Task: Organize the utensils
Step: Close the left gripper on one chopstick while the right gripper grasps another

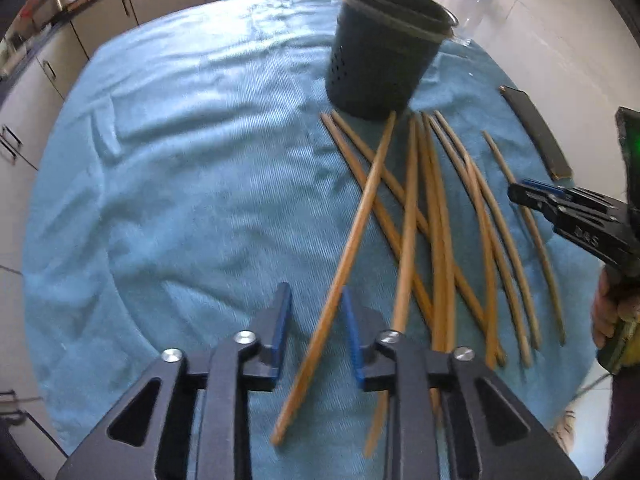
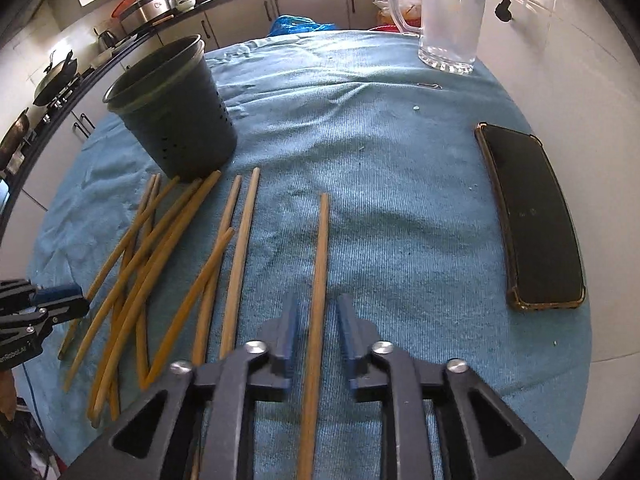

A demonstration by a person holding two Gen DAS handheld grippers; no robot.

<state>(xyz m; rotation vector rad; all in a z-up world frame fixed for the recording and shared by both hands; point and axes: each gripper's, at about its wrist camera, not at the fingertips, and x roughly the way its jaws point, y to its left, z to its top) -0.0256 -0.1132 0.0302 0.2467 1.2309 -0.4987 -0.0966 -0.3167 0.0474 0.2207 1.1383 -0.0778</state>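
Several wooden chopsticks lie scattered on a blue towel in front of a dark perforated utensil holder, which stands upright. My left gripper is open, its jaws on either side of one chopstick near the towel. My right gripper is open around a single chopstick lying apart from the pile. The holder also shows in the right wrist view. Each gripper shows at the edge of the other's view: the right one, the left one.
A black phone in a case lies on the towel at the right. A clear glass jug stands at the back right. Kitchen cabinets and a counter with pots run behind the table.
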